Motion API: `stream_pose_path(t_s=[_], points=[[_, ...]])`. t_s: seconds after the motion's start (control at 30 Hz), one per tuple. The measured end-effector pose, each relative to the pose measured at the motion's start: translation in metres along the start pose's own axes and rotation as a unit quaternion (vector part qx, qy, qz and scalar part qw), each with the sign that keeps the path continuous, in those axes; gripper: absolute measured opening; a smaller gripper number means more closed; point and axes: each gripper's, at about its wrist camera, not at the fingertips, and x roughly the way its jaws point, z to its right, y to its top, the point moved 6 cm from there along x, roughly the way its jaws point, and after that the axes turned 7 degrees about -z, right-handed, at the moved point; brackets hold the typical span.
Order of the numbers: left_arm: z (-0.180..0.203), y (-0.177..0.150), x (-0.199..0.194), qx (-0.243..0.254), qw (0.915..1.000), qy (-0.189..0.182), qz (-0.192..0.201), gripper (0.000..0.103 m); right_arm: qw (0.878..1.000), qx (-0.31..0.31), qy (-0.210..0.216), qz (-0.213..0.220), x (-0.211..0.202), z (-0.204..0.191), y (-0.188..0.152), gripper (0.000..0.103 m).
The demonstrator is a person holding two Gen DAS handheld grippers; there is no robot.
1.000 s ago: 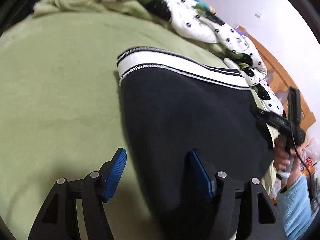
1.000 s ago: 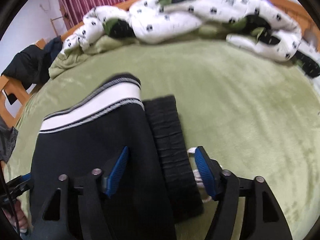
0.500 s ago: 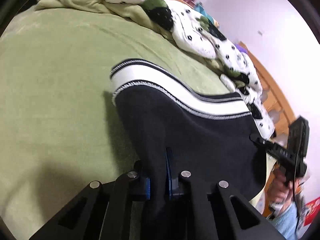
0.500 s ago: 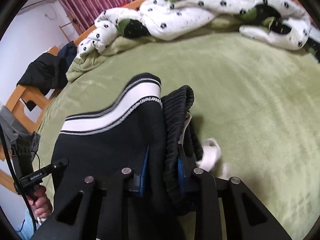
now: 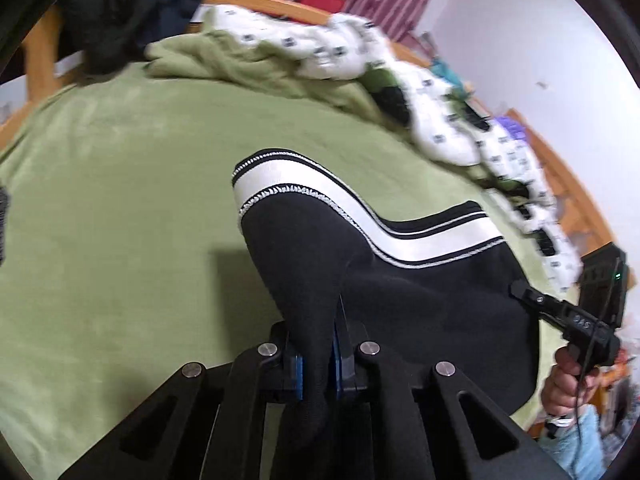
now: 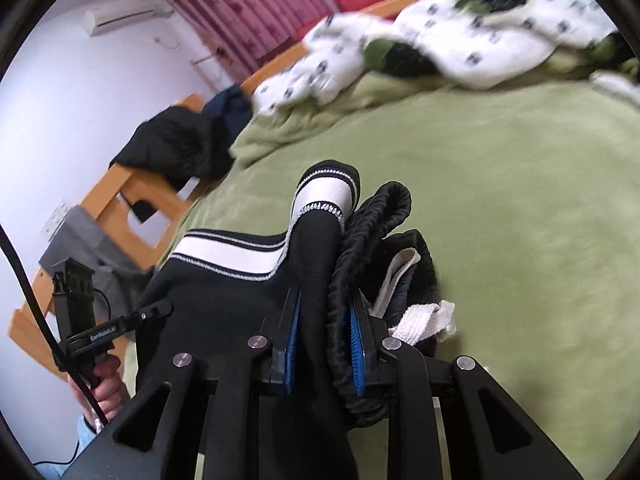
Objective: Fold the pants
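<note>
Black pants (image 5: 420,304) with a white striped band (image 5: 280,176) lie partly lifted off the green blanket (image 5: 120,220). My left gripper (image 5: 318,356) is shut on a fold of the black fabric near one edge. My right gripper (image 6: 324,344) is closing its jaws on the black pants (image 6: 224,304), with the ribbed waistband (image 6: 384,208) bunched between the blue pads. A white drawstring (image 6: 424,320) hangs out beside the right fingers. The cloth sags between the two grippers.
A white patterned quilt (image 5: 360,48) is heaped along the far side of the bed (image 6: 520,220). Dark clothes (image 6: 176,148) lie over the wooden bed frame (image 6: 116,200). A person's hand (image 5: 564,380) holds the other gripper's handle.
Both grippers went from open over the flat pants to pinching the fabric. Both have since risen and moved, lifting the near edge so the cloth humps up.
</note>
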Motion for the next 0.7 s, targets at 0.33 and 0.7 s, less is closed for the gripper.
stream_pose_path(t_s=[0.33, 0.7], points=[[-0.039, -0.030, 0.041, -0.009, 0.9993, 0.036, 0.006, 0.056, 0.989, -0.040, -0.142, 0.023, 0.011, 0.017, -0.020, 0.038], [-0.065, -0.028, 0.028, -0.049, 0.9980, 0.014, 0.038, 0.059, 0.986, -0.070, -0.152, 0.003, 0.084, 0.005, 0.035, 0.034]])
